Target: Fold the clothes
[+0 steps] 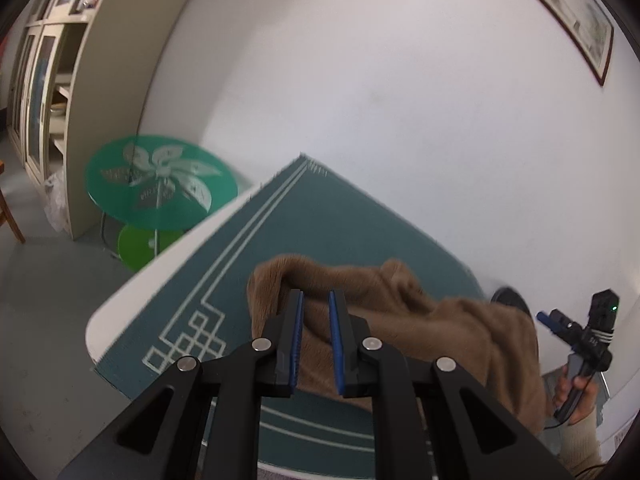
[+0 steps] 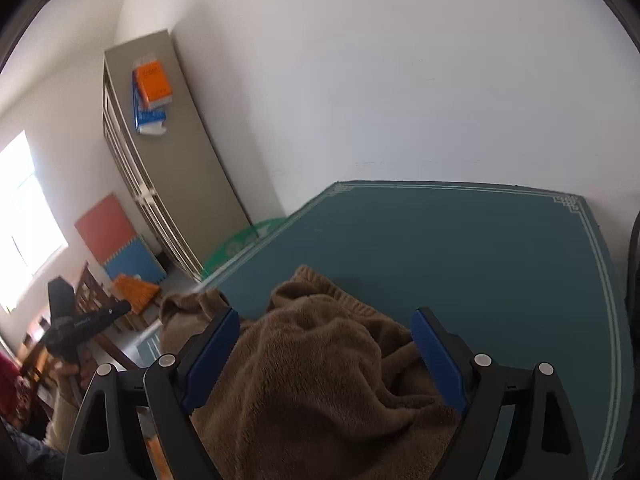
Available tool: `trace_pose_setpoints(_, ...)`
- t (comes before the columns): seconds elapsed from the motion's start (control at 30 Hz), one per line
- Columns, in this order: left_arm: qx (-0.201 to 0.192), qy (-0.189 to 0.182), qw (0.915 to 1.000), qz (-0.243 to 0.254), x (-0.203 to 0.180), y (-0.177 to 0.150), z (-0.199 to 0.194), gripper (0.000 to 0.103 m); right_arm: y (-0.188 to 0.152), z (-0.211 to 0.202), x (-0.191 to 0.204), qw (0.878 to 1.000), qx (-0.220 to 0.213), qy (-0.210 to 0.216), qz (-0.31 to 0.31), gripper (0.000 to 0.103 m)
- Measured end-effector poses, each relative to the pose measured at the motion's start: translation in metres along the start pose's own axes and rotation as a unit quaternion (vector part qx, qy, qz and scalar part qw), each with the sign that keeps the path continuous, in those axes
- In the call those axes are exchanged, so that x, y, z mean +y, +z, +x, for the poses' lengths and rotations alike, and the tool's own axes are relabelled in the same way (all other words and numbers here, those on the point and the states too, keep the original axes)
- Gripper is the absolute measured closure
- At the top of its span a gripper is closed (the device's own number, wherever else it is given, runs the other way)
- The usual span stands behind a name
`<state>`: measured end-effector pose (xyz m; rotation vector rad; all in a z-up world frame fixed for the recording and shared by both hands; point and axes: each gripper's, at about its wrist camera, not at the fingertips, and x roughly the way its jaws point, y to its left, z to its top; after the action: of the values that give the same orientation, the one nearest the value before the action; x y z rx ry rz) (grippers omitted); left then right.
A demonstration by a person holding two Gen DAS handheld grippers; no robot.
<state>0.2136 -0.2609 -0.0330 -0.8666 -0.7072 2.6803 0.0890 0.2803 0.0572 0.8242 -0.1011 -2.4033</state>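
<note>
The brown garment is a fleecy knit piece lying bunched on the teal mat that covers the desk. It is crumpled, so no clear front or neckline can be told. In the left wrist view its long axis runs across the near part of the mat, from a raised fold near the mat's middle toward the right, where the cloth drapes down over the near right edge of the desk. In the right wrist view a ribbed hem edge points toward the far wall, and a second lobe of cloth lies toward the near left edge.

The right gripper stands with its jaws wide. The blue pads flank the central mound of cloth without pressing on it; the garment rises between them.

The left gripper has its jaws narrow, with a small gap between the pads. The garment lies directly behind that gap; whether cloth is pinched at the tips cannot be told from the frame, though the jaws count as closed.

A hand holds the right gripper's handle beyond the garment's right end.

The mat carries a white double-line border with knot patterns at the corners. The desk has a white rounded edge. Beyond its left edge stands a green glass side table and a beige cabinet against the white wall.
</note>
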Motion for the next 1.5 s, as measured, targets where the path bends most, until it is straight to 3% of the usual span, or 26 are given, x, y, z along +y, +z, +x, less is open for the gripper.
trace_pose_setpoints(0.03,0.006,0.001,1.0,-0.001,0.002,-0.002,0.004,0.084,-0.001,0.0,0.0,1.0,0.003,-0.005,-0.004,0.013)
trace_pose_setpoints(0.1,0.008,0.004,0.9999,-0.008,0.009,-0.001,0.007,0.064,-0.004,0.0,-0.006,1.0,0.008,-0.006,0.001,0.013)
trace_pose_setpoints(0.13,0.006,0.003,0.9999,-0.013,0.013,0.0,0.006,0.042,-0.004,0.001,-0.01,1.0,0.01,-0.003,0.008,0.013)
trace_pose_setpoints(0.17,0.001,0.001,0.9998,-0.02,0.017,0.003,0.006,0.027,-0.004,0.003,-0.014,1.0,0.011,-0.002,0.015,0.013)
trace_pose_setpoints(0.23,-0.007,-0.002,0.9996,-0.029,0.025,0.011,0.012,0.022,-0.004,0.007,-0.022,0.999,0.014,0.002,0.03,0.013)
trace_pose_setpoints(0.4,0.052,-0.026,0.9982,-0.016,0.031,0.026,0.061,0.022,0.0,0.027,-0.042,0.997,0.033,0.022,0.073,0.013)
trace_pose_setpoints(0.53,0.109,-0.056,0.9924,-0.009,0.022,0.023,0.11,0.025,-0.002,0.044,-0.053,0.993,0.052,0.039,0.1,0.013)
trace_pose_setpoints(0.57,0.122,-0.068,0.9902,-0.012,0.019,0.022,0.118,0.047,-0.002,0.048,-0.056,0.992,0.057,0.043,0.104,0.013)
trace_pose_setpoints(0.63,0.142,-0.077,0.9867,-0.014,0.014,0.019,0.131,0.081,-0.002,0.054,-0.058,0.99,0.067,0.049,0.114,0.013)
trace_pose_setpoints(0.83,0.138,-0.077,0.9871,-0.023,0.016,0.014,0.124,0.084,0.002,0.076,-0.077,0.979,0.115,0.069,0.151,0.013)
trace_pose_setpoints(1.03,0.145,-0.066,0.9871,-0.015,0.017,0.011,0.119,0.083,-0.004,0.123,-0.09,0.95,0.202,0.097,0.219,0.013)
trace_pose_setpoints(1.1,0.146,-0.066,0.9869,-0.019,0.02,0.011,0.117,0.083,-0.008,0.135,-0.07,0.944,0.239,0.12,0.194,0.013)
trace_pose_setpoints(1.2,0.149,-0.064,0.9865,-0.021,0.024,0.012,0.119,0.08,-0.01,0.126,-0.025,0.952,0.251,0.142,0.099,0.013)
trace_pose_setpoints(1.3,0.153,-0.063,0.986,-0.022,0.026,0.012,0.123,0.077,-0.011,0.101,0.019,0.959,0.232,0.164,0.008,0.013)
trace_pose_setpoints(1.5,0.16,-0.064,0.9847,-0.024,0.024,0.01,0.131,0.075,-0.029,0.064,0.07,0.956,0.214,0.172,-0.101,0.013)
